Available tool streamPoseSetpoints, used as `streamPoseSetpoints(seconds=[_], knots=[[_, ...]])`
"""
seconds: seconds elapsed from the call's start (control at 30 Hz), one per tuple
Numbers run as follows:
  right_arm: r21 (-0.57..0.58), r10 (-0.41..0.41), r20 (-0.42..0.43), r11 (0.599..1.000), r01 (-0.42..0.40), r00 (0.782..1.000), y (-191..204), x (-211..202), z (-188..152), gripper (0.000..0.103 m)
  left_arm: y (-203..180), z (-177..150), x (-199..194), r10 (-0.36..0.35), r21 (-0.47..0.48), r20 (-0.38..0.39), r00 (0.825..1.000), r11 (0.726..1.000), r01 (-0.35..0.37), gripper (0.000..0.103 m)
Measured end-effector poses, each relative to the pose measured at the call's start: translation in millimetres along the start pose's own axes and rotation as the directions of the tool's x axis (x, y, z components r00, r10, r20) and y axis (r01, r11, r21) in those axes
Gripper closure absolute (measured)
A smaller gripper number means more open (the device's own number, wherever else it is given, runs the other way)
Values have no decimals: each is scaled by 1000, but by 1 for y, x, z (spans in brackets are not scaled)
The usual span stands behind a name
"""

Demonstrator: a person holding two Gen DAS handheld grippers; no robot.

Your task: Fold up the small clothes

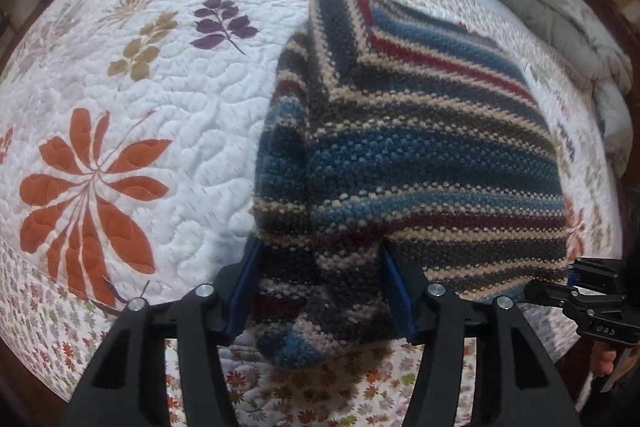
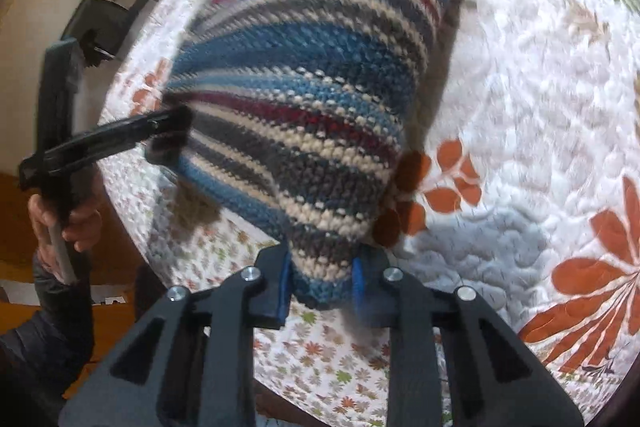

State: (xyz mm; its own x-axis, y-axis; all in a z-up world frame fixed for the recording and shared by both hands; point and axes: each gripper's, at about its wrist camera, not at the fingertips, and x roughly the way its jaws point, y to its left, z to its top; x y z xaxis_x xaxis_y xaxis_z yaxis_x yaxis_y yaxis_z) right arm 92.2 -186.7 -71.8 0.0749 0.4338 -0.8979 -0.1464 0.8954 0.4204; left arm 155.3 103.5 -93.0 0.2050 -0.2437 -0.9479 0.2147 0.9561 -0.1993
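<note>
Both grippers, left (image 1: pixel 320 283) and right (image 2: pixel 320 283), clamp the striped knitted sweater's (image 1: pixel 420 155) near edge above the floral quilt (image 1: pixel 168 115); keep corners level while lowering.

Embossed letters "UAS" on the right gripper (image 1: pixel 570 281)

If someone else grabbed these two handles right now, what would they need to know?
Left tool: a thick bunch of the striped knit garment sits between its fingers, near the garment's lower left corner; whether they pinch it is unclear.
Right tool: closed on the garment's other lower corner.
The garment is partly lifted by that near edge over the floral quilt; its far end appears to rest on the quilt.
Done: one side looks already folded in.
Left: probably carry the held edge over to the far end, lay it flat, then release.
</note>
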Motion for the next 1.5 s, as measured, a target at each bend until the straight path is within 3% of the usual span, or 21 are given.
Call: streamPoseSetpoints(seconds=[0.1,0.23,0.33,0.47,0.57,0.63,0.87,0.93,1.0,1.07,1.1,1.13,1.33,1.43,1.5], knots=[[-11,-21,-12,1000,20,1000,2,10,1,76,-3,0,4,19,7,-12,1000,1000,-19,43],[-30,-29,29,999,29,999,9,-18,3,59,-4,10,-15,17,8,-7,1000,1000,-17,43],[-45,-87,125,995,93,988,11,-58,15,47,-5,35,-41,3,4,44,999,1000,-3,42],[3,-73,172,997,74,982,-4,-82,56,39,1,82,-55,-14,-12,90,996,1000,15,37],[68,-42,166,997,31,985,-30,-77,100,36,4,124,-38,-45,-15,70,997,999,46,37],[96,-39,150,995,25,988,-42,-68,125,36,5,150,-20,-10,-9,58,998,1000,11,37],[142,-10,92,990,-3,996,-66,-28,178,28,0,167,24,-73,6,-42,996,997,74,42],[143,5,74,990,-15,997,-66,-19,188,28,0,167,29,-96,-6,-59,994,995,96,49],[152,16,59,988,-24,998,-66,-13,192,33,-2,167,34,-60,8,-59,996,998,60,61],[145,17,53,989,-24,998,-64,-11,195,52,-1,166,36,-43,11,-58,997,999,44,73],[136,2,53,991,-9,999,-62,-11,195,56,-1,166,36,-48,9,-53,997,999,49,81],[124,-18,59,992,11,998,-60,-13,195,69,2,166,36,-54,-6,-49,997,999,54,85],[167,-50,60,985,39,997,-70,-4,196,75,5,165,59,-7,8,-39,999,1000,7,85],[160,-61,70,986,49,996,-69,0,195,69,-1,164,55,23,28,-18,1000,999,-22,83],[145,-63,90,988,50,994,-66,-8,191,60,-4,160,46,30,49,-6,1000,998,-29,74]])
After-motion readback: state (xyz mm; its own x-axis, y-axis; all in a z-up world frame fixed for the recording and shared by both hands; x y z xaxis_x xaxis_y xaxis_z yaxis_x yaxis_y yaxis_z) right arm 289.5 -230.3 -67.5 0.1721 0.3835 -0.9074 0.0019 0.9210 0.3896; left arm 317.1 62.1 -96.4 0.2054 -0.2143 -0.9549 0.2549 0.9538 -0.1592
